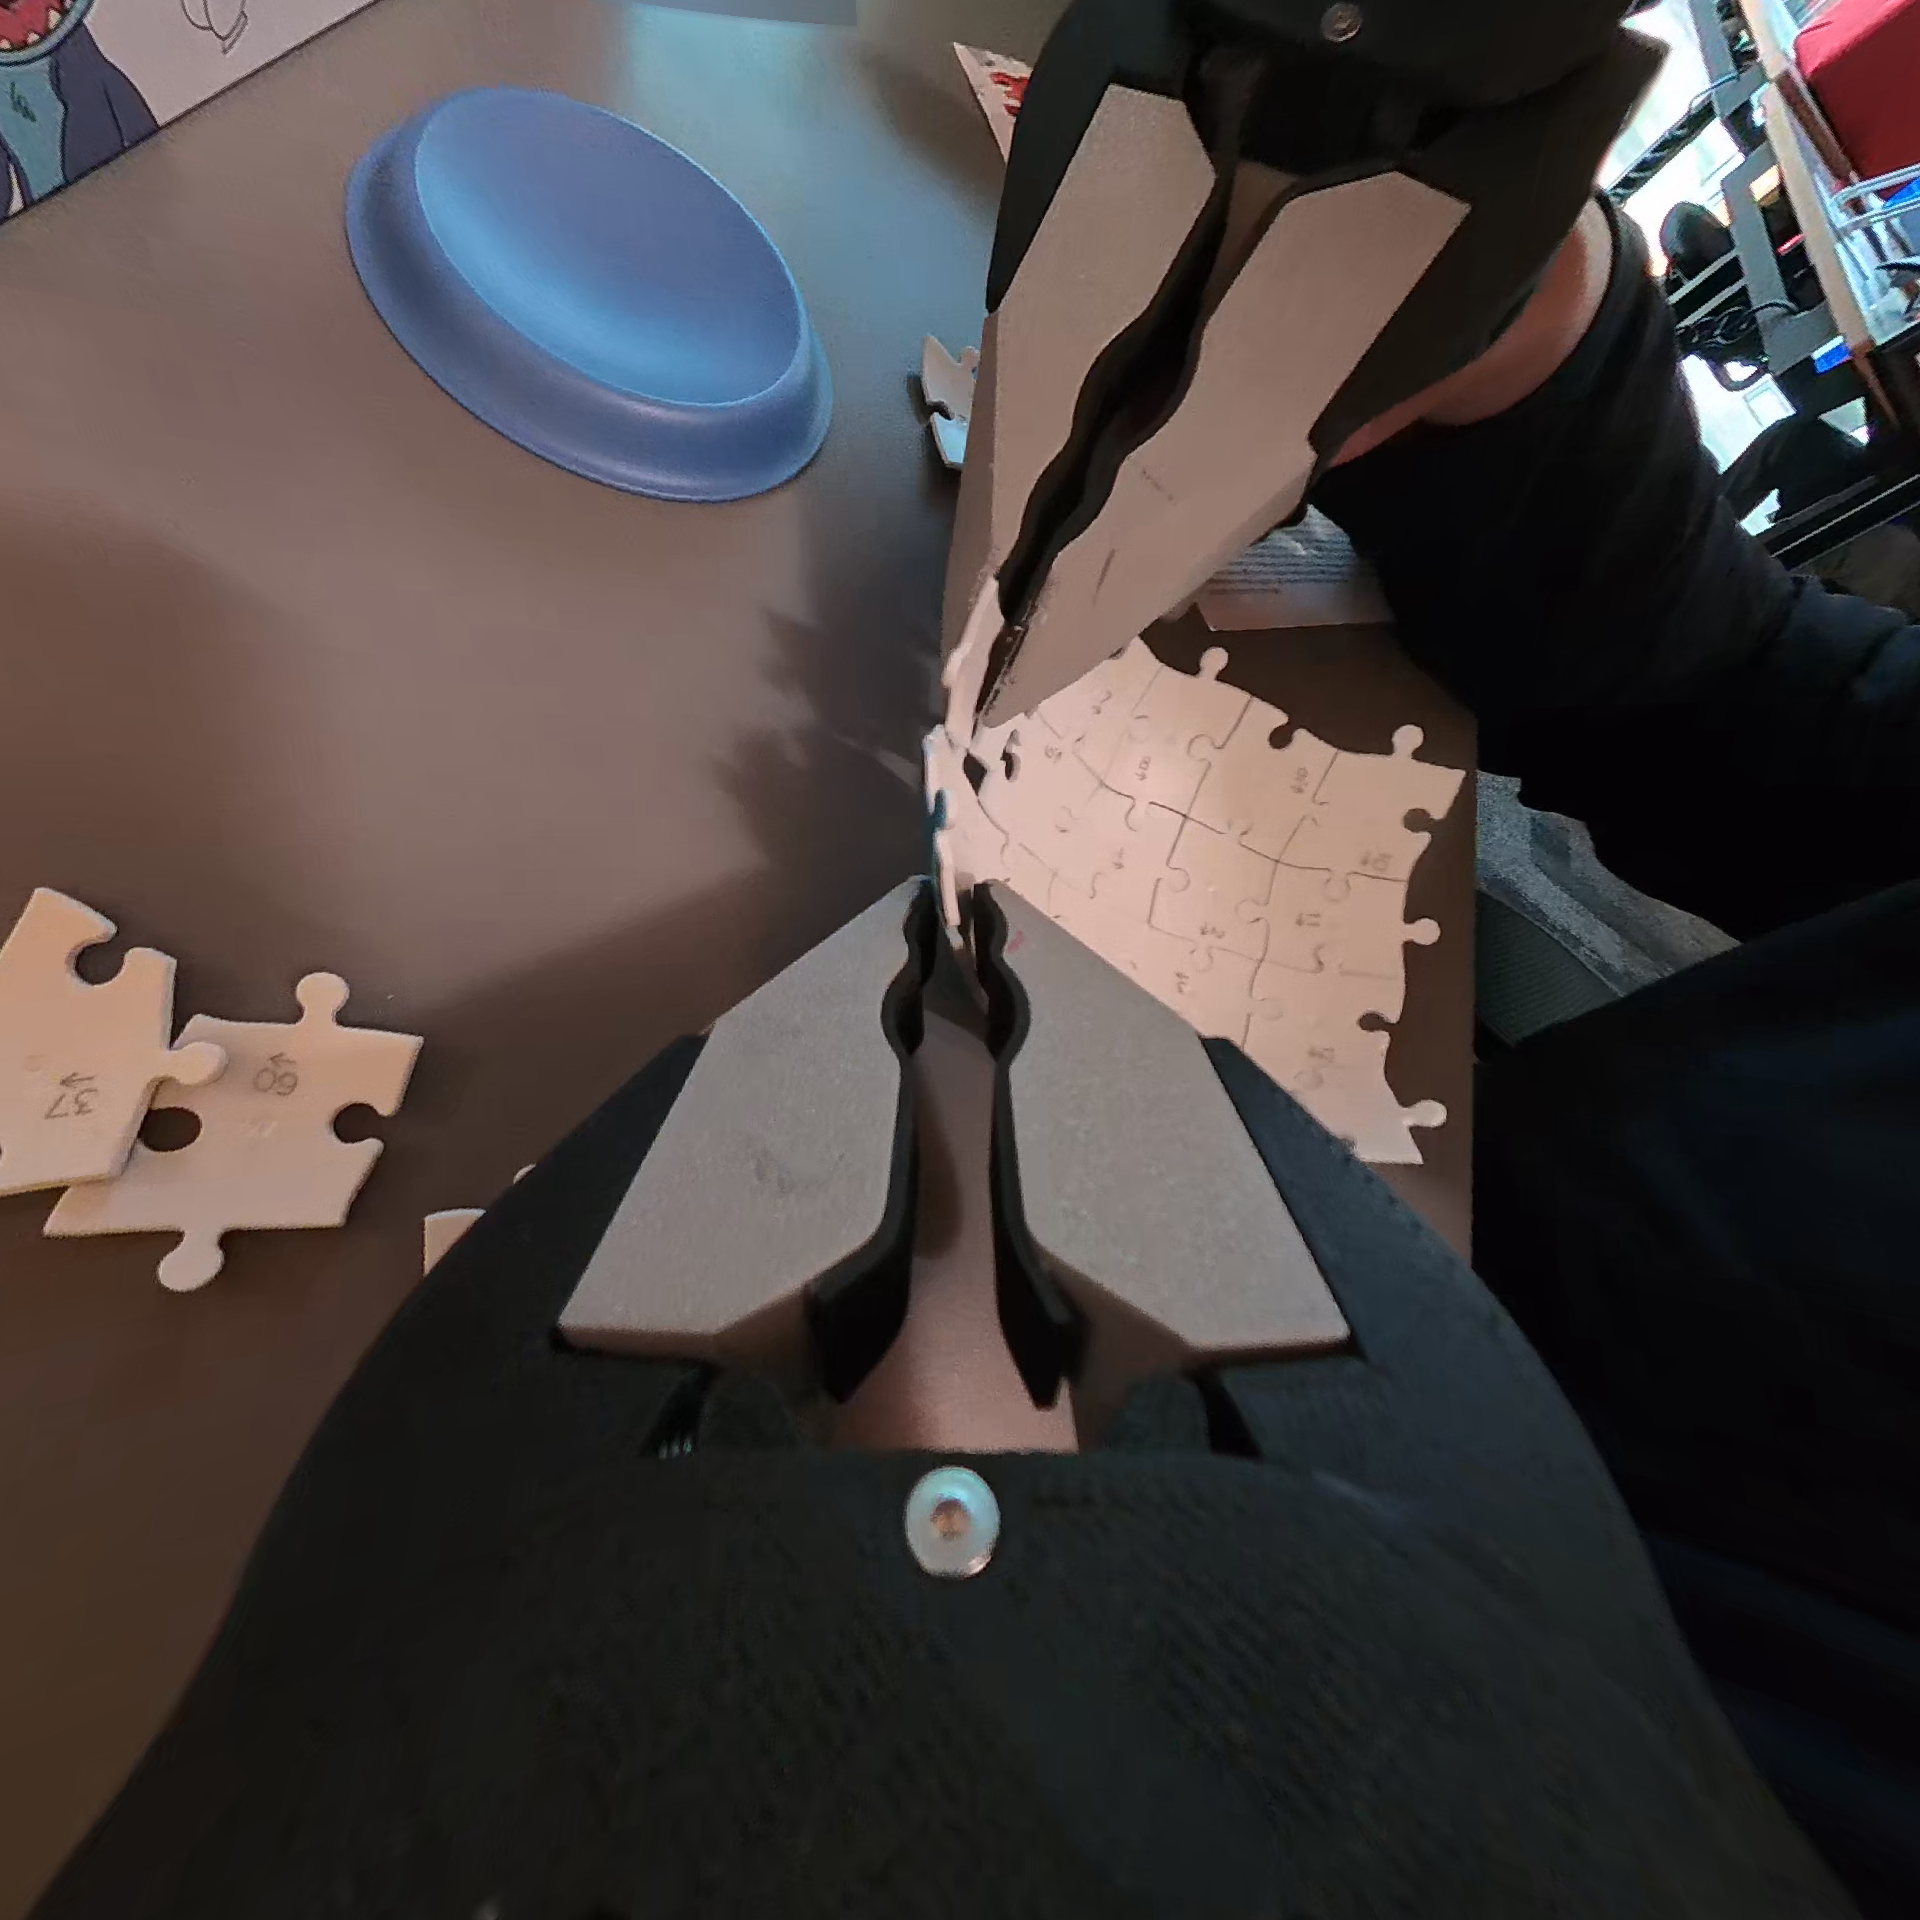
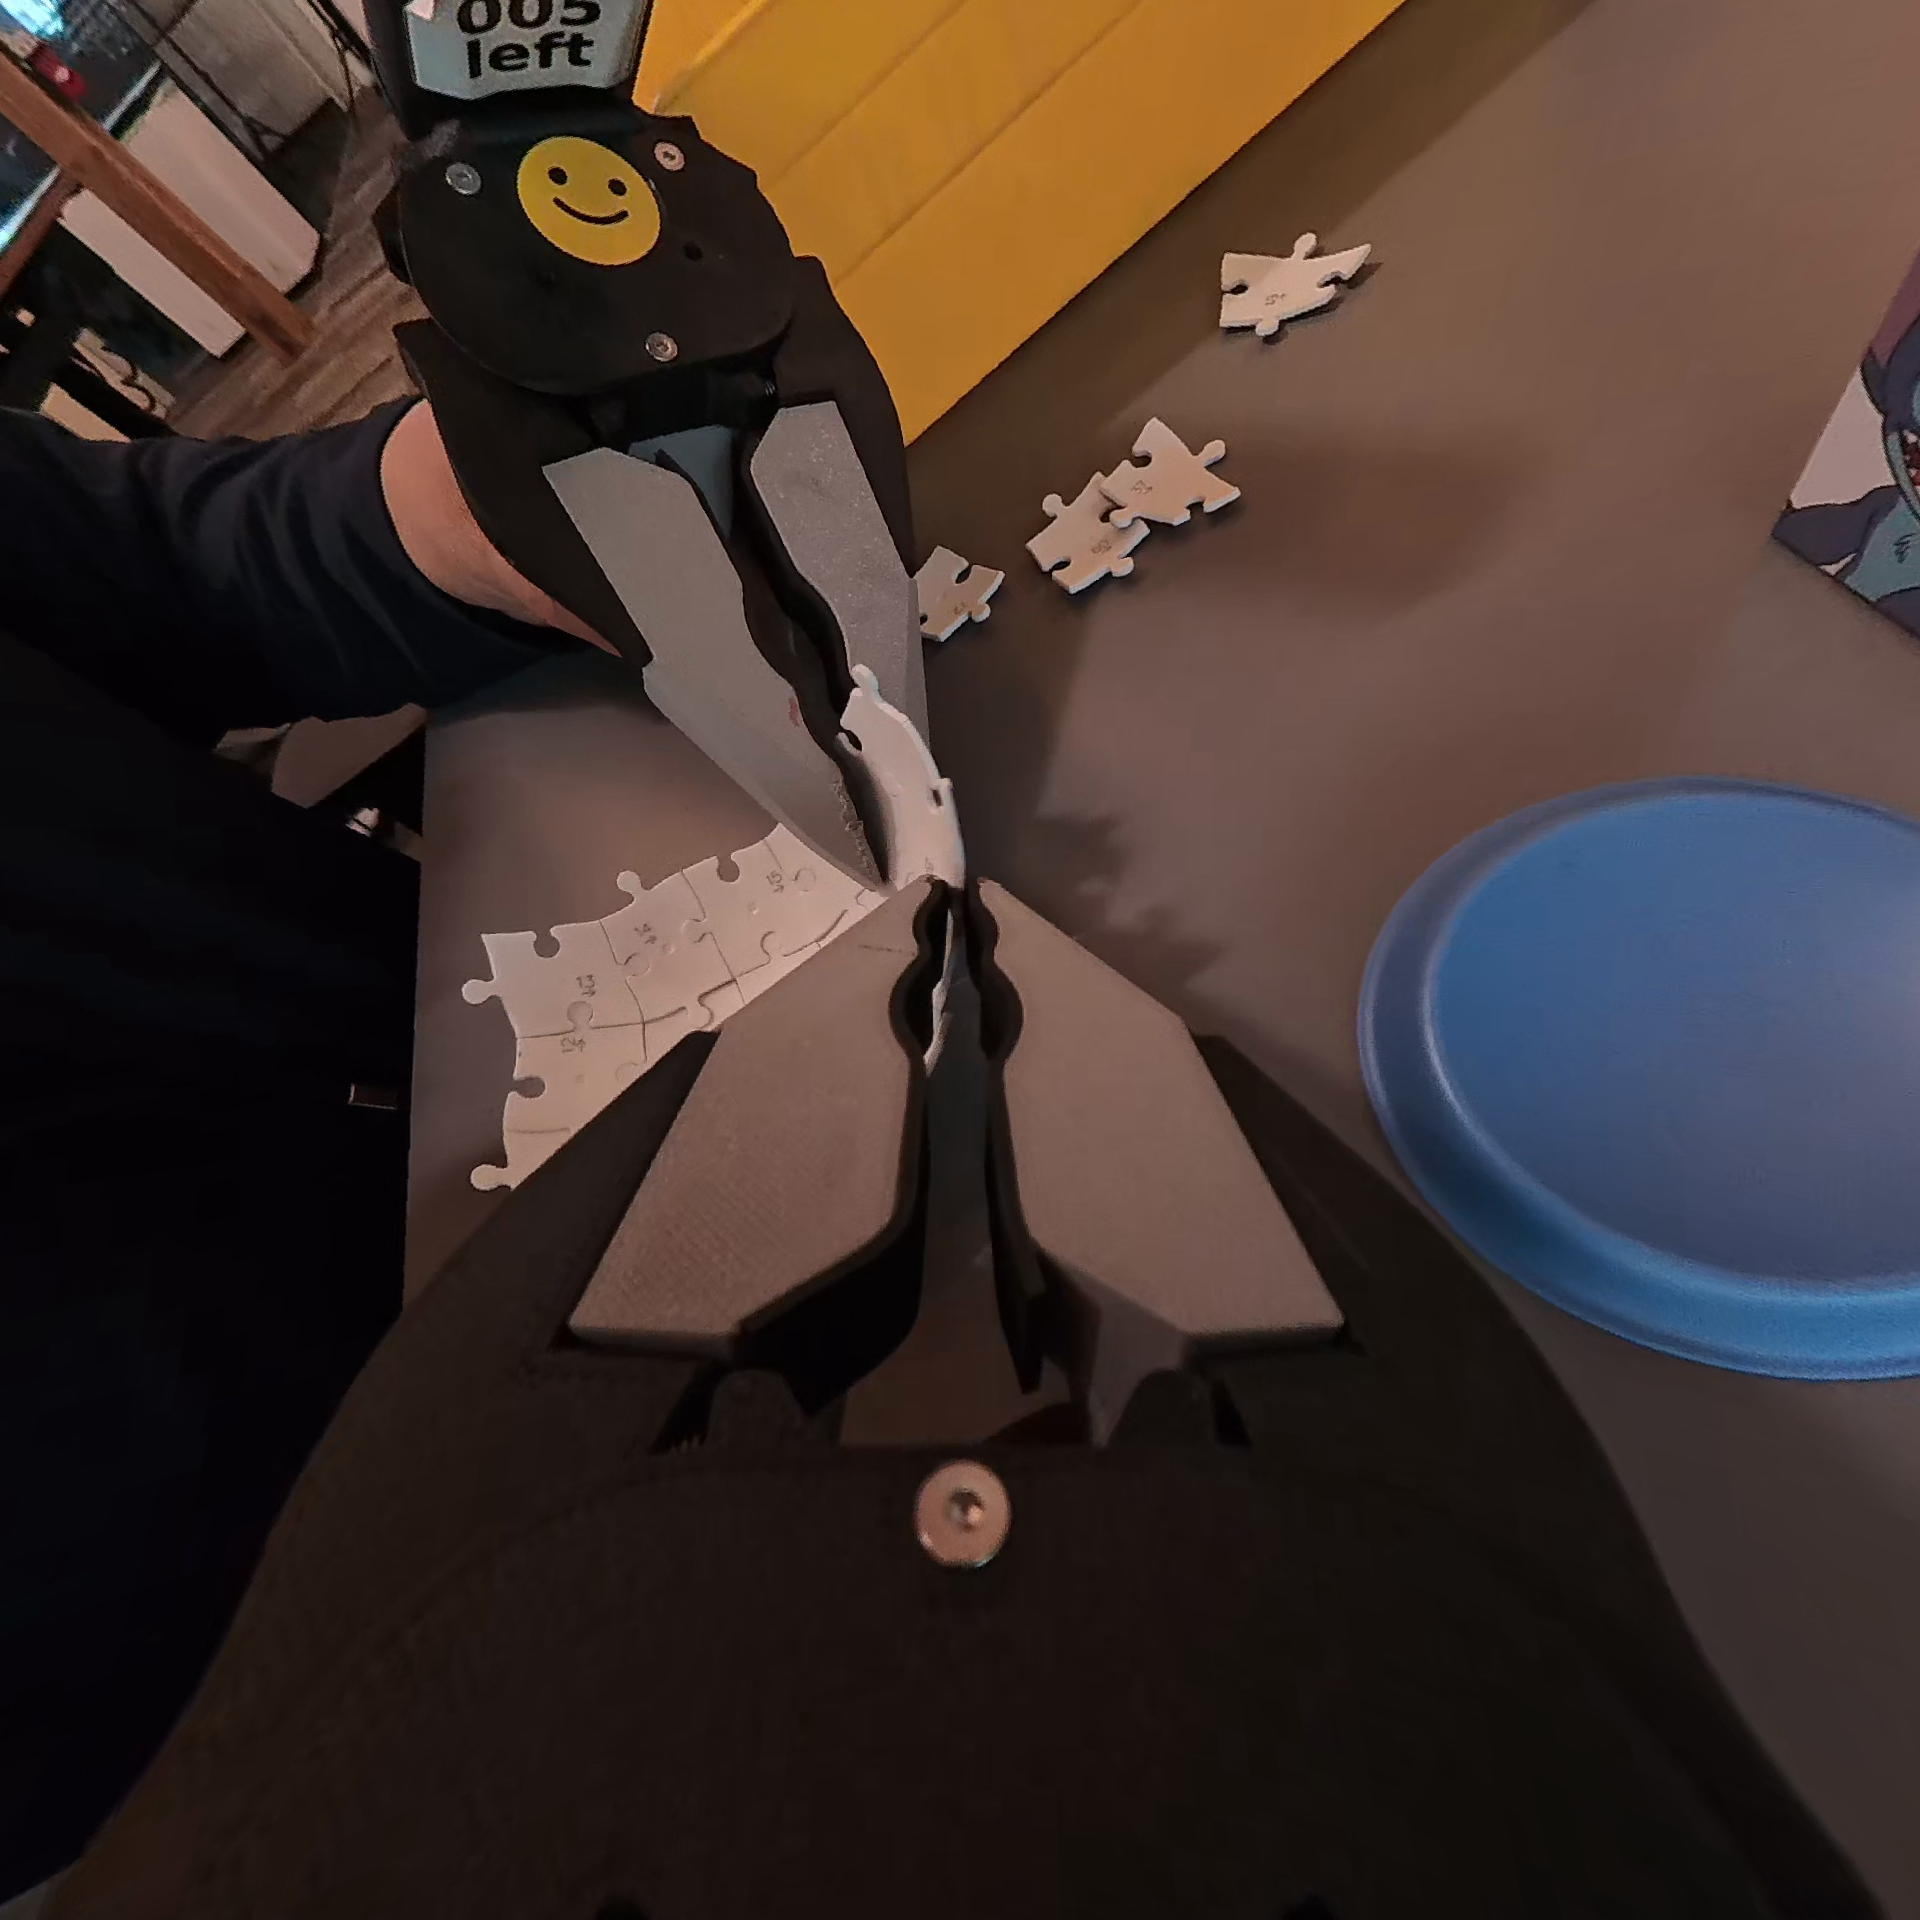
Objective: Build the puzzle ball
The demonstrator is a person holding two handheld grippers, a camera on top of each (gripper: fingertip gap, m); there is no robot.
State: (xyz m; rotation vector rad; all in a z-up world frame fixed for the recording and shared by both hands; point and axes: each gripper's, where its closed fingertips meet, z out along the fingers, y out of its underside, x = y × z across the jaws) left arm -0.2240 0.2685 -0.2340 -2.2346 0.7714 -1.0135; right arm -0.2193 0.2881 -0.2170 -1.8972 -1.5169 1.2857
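The left tongs (image 1: 951, 899) are clamped on the near edge of the sheet (image 1: 1236, 883), a curved white panel of joined puzzle pieces held above the table (image 1: 468, 727). The right tongs (image 2: 958, 894) are pinched together on the same rim, a little farther along; in the left wrist view they (image 1: 987, 707) come down from above and bite the sheet's upper corner. The two tips sit just beside each other in both views.

From the right wrist view the sheet (image 2: 623, 977) fans out toward the table's near edge, its knobbed border hanging close to a person's dark sleeve (image 2: 208, 561). A curved strip of it (image 2: 909, 779) rises between the left tongs' fingers.

An overturned blue dish (image 1: 582, 281) lies well apart from the sheet, with bare table between them. Two loose pieces (image 1: 156, 1091), overlapping, lie to the left of the left tongs; a third piece (image 1: 945, 400) peeks out behind the right tongs. More pieces (image 2: 1132, 509) lie scattered farther off, toward a yellow block (image 2: 987, 156) along the table's far edge. A printed box (image 1: 62, 94) sits at one corner.
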